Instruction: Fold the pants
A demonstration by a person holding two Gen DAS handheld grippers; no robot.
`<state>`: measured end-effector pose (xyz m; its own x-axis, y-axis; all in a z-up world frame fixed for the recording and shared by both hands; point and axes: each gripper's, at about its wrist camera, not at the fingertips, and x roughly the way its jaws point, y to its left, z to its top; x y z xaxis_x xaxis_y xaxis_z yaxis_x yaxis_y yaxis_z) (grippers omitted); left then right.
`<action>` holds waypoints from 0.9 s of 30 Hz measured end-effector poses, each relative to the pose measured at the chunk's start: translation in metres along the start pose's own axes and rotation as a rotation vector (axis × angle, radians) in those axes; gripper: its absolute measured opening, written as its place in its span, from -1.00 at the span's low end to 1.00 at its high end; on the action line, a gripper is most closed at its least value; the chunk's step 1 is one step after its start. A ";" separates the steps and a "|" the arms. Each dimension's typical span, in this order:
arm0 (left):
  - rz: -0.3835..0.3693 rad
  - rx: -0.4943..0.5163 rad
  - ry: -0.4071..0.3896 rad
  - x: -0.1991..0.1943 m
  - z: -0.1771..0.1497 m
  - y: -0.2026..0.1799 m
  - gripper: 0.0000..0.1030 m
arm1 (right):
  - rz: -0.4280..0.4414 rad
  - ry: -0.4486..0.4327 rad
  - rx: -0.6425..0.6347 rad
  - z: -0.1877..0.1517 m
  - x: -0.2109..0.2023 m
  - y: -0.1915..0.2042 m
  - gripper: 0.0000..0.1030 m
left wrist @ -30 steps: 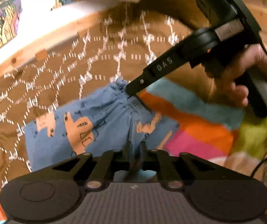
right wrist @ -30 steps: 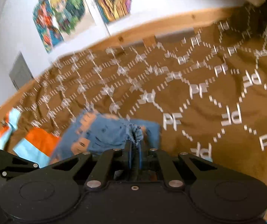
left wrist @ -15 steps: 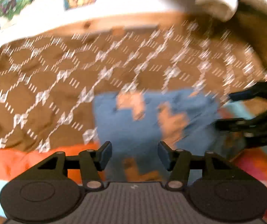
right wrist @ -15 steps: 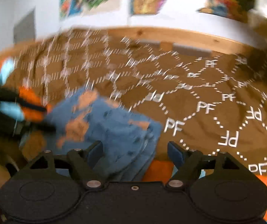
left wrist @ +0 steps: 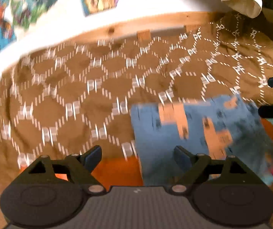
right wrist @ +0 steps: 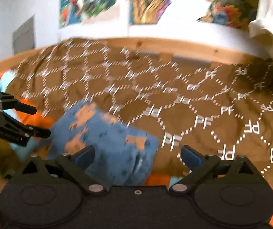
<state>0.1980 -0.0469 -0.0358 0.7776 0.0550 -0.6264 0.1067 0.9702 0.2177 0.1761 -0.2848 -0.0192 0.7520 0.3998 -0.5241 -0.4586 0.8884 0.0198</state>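
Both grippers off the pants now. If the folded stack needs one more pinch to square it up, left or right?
Right, probably. The folded pants reach between the opening right gripper's fingers, untouched. The left gripper, also opening, has only their edge there; most lies to its right.

Wood-framed bed (left wrist: 161, 22), brown patterned blanket (left wrist: 83, 93), folded blue pants (right wrist: 107, 139) on it
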 end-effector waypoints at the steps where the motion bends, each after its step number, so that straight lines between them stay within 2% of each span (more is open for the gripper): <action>1: 0.026 0.028 -0.014 0.007 0.009 -0.006 0.71 | -0.025 -0.015 -0.003 0.000 0.006 0.001 0.89; 3: 0.050 0.088 -0.008 0.029 0.022 -0.016 0.72 | -0.073 -0.023 -0.011 -0.001 0.021 0.002 0.89; 5: 0.106 0.147 0.021 0.053 0.028 -0.025 0.69 | -0.128 -0.004 -0.028 -0.005 0.037 -0.002 0.85; 7: 0.135 0.154 0.017 0.066 0.032 -0.024 0.68 | -0.169 0.003 -0.049 -0.013 0.048 -0.006 0.85; 9: 0.128 0.122 0.023 0.072 0.035 -0.018 0.70 | -0.195 0.004 -0.037 -0.018 0.052 -0.014 0.86; 12: 0.109 0.064 0.033 0.070 0.040 -0.007 0.71 | -0.162 -0.002 0.040 -0.019 0.048 -0.030 0.88; 14: 0.113 0.055 0.025 0.066 0.041 -0.004 0.71 | -0.147 -0.016 0.047 -0.017 0.044 -0.031 0.89; 17: 0.112 0.042 0.021 0.057 0.044 -0.002 0.72 | -0.152 -0.038 0.010 -0.013 0.036 -0.024 0.90; 22: 0.073 -0.035 0.036 0.044 0.046 0.005 0.95 | -0.112 -0.055 -0.027 -0.011 0.020 -0.007 0.98; 27: 0.063 -0.014 0.024 0.027 0.038 0.000 0.99 | -0.106 -0.027 -0.097 -0.018 0.010 0.010 0.98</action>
<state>0.2422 -0.0539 -0.0239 0.7673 0.1216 -0.6296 0.0490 0.9679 0.2467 0.1708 -0.2756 -0.0397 0.8101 0.3122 -0.4962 -0.4190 0.9003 -0.1176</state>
